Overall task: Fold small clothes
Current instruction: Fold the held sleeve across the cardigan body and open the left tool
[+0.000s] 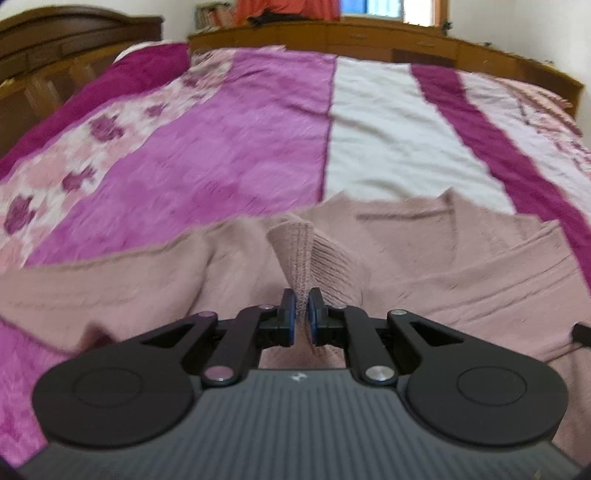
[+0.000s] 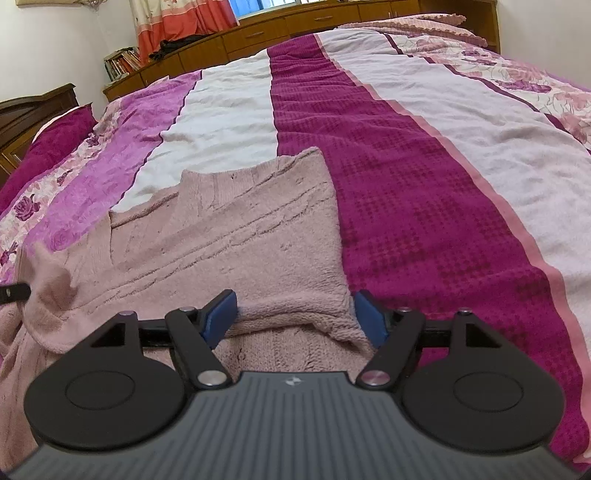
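A pale pink knit sweater [image 1: 443, 266] lies spread on the bed. My left gripper [image 1: 302, 306] is shut on a ribbed cuff [image 1: 306, 254] of the sweater, which stands up in a peak above the pads. The left wrist view is blurred by motion. In the right wrist view the sweater [image 2: 240, 229] shows one side folded over. My right gripper [image 2: 295, 314] stands open and low over the near edge, its blue pads [image 2: 221, 312] wide apart with a thick fold of sweater between them. A black tip of the left gripper [image 2: 11, 293] shows at the left edge.
The bedspread [image 2: 406, 184] has magenta, white and floral stripes. A dark pillow [image 2: 48, 147] lies at the far left. A wooden cabinet [image 2: 295, 22] runs along the far side, with books [image 2: 122, 62] and an orange curtain [image 2: 184, 26] behind it.
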Demonstrator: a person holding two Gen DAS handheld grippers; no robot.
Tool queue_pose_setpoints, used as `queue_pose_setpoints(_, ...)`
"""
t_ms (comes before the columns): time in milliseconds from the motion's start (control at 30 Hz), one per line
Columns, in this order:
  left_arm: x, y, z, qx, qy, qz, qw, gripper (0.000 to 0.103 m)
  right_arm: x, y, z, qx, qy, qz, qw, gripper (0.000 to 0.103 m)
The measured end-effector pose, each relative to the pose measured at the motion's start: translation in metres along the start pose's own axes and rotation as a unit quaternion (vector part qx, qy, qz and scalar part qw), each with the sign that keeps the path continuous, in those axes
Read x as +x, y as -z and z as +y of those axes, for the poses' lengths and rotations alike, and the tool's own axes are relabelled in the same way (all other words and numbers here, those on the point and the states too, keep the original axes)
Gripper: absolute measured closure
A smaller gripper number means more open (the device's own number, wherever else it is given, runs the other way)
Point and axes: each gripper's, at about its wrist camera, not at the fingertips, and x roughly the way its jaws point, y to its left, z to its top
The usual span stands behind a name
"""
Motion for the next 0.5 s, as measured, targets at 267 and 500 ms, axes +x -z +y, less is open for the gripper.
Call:
queue_pose_setpoints(267,0.007,0.03,0.031,-0.016,-0.004,0.042,0.999,0.087,0.001,0.001,0.002,-0.008,0.004,0.001,1.0,0.025)
queue_pose_setpoints(500,-0.012,0.024,0.053,-0.048,0.028,0.031,0.998,0.077,0.002,0.0,0.003,-0.012,0.005,0.003,1.0,0.025)
